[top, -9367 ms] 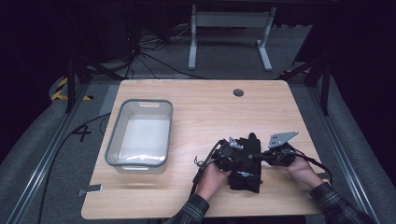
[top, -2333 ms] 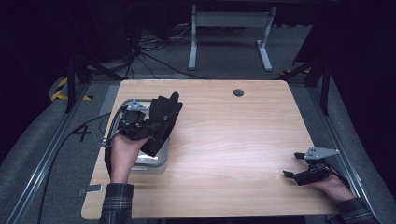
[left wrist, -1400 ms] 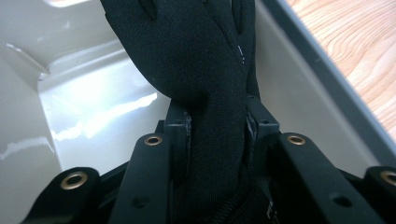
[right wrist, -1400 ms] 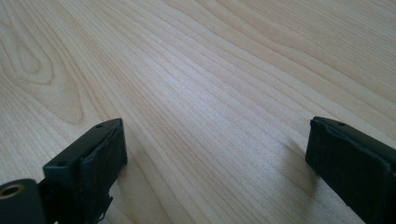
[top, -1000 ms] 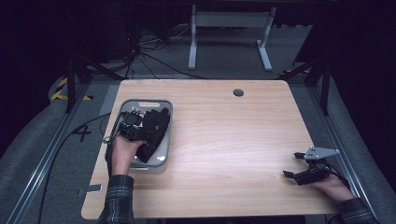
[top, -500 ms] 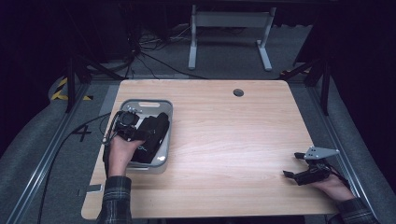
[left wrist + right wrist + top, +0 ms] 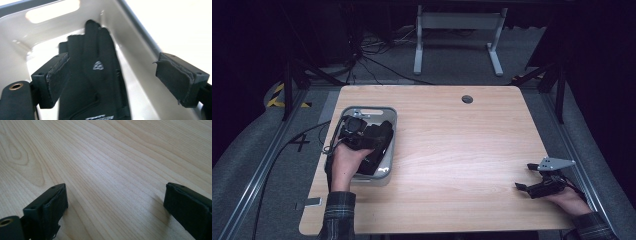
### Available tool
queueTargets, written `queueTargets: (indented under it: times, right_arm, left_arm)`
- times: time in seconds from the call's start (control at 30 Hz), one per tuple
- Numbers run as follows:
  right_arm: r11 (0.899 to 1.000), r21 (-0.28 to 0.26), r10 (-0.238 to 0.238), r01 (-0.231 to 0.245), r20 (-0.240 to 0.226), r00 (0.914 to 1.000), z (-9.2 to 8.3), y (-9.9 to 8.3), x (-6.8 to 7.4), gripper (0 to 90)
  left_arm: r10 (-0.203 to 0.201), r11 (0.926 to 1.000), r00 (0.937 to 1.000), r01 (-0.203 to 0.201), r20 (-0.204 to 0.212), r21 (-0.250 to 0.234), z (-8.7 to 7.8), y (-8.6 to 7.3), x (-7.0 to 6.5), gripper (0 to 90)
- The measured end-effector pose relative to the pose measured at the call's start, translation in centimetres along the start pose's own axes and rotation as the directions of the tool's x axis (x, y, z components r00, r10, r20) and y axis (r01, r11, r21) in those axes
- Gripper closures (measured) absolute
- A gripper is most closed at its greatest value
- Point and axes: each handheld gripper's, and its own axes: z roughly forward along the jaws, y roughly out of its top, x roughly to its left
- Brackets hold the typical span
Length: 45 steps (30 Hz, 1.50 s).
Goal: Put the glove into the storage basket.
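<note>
A black glove point(image 7: 100, 82) lies flat in the grey plastic bin point(image 7: 20, 57), its fingers toward the end with the handle slot. My left gripper point(image 7: 116, 77) hovers just above it. Its jaws have just been opening and now stand wide, and neither pad touches the glove. From above, the glove point(image 7: 379, 147) fills the right side of the bin point(image 7: 388, 174), partly under my left gripper point(image 7: 369, 136) and hand. My right gripper point(image 7: 526, 176) rests open near the table's right front corner, with bare wood between its pads point(image 7: 53, 205).
The bin stands at the left edge of the wooden table point(image 7: 462, 150). A round cable hole point(image 7: 467, 99) sits at the back. Behind the table are a metal stand point(image 7: 457, 30) and loose cables on the floor.
The left jaws have opened and let go of the black glove, which now lies in the bin. The left hand has lifted slightly. The right hand has stayed still.
</note>
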Motion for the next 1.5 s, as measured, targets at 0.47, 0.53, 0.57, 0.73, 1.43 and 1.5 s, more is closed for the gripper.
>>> queueTargets:
  times: [0.47, 0.53, 0.57, 0.73, 1.43, 1.5]
  right_arm:
    - [1.0, 0.0, 0.0, 0.0, 0.0, 1.0, 0.0, 0.0, 0.0, 5.7]
    - [1.0, 0.0, 0.0, 0.0, 0.0, 1.0, 0.0, 0.0, 0.0, 5.7]
    - [1.0, 0.0, 0.0, 0.0, 0.0, 1.0, 0.0, 0.0, 0.0, 5.7]
    - [1.0, 0.0, 0.0, 0.0, 0.0, 1.0, 0.0, 0.0, 0.0, 5.7]
    - [1.0, 0.0, 0.0, 0.0, 0.0, 1.0, 0.0, 0.0, 0.0, 5.7]
    - [1.0, 0.0, 0.0, 0.0, 0.0, 1.0, 0.0, 0.0, 0.0, 5.7]
  left_arm:
    - [0.054, 0.996, 0.9935, -0.047, 0.101, -0.076, 0.4, 1.6, -5.3, 13.6]
    - [0.07, 0.995, 0.9909, -0.061, 0.115, -0.079, 0.6, 1.8, -6.3, 13.6]
    - [0.082, 0.9941, 0.9891, -0.073, 0.122, -0.08, 0.7, 1.9, -6.9, 13.6]
    - [0.108, 0.9915, 0.9821, -0.095, 0.154, -0.089, 1.3, 2.1, -8.8, 13.7]
    - [0.209, 0.977, 0.9469, -0.192, 0.244, -0.094, 5.8, -0.3, -15.9, 13.8]
    - [0.219, 0.9751, 0.9425, -0.201, 0.253, -0.094, 6.3, -0.8, -16.5, 13.9]
